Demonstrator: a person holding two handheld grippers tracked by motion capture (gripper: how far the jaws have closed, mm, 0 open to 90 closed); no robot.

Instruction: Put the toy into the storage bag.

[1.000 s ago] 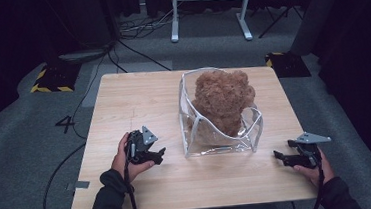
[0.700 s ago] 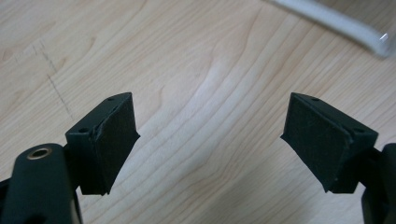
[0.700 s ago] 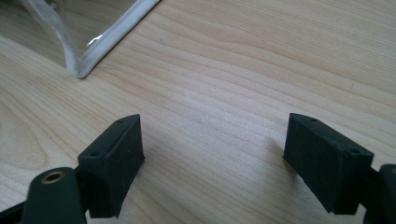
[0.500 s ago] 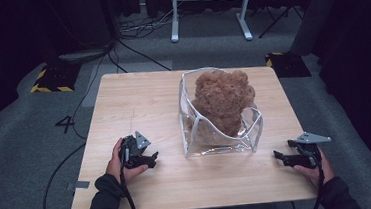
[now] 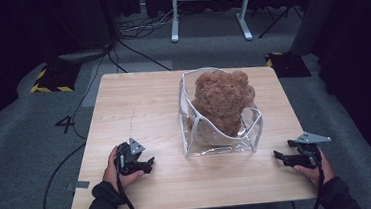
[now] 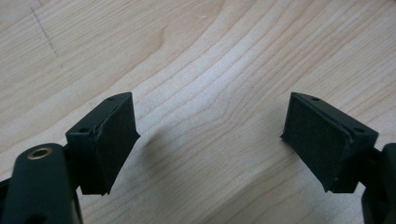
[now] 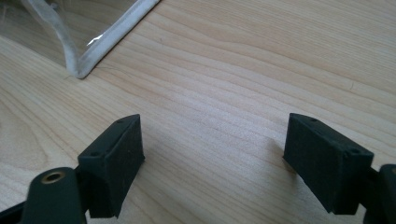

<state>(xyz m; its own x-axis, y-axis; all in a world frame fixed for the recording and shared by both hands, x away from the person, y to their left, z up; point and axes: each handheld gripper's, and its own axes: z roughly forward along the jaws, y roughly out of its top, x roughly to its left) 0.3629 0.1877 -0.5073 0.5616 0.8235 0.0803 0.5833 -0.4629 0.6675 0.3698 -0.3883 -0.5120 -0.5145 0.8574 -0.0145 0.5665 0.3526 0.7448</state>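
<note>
Resting on the desk [image 5: 138,103], left claw [image 5: 150,162] and right claw [image 5: 277,154] gape empty; brown plush bear [image 5: 223,99] sits inside the clear bag [image 5: 219,144] (packing seemingly done, closure perhaps outstanding).

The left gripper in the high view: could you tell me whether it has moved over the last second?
Yes. The left gripper has drawn back toward the person's edge of the table, farther from the clear bag.

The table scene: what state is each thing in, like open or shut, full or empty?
Clear bag: open at the top, standing upright on the table.
Brown teddy bear: sitting inside the bag, head sticking out above the rim.
Left gripper: open, holding nothing.
Right gripper: open, holding nothing.
</note>
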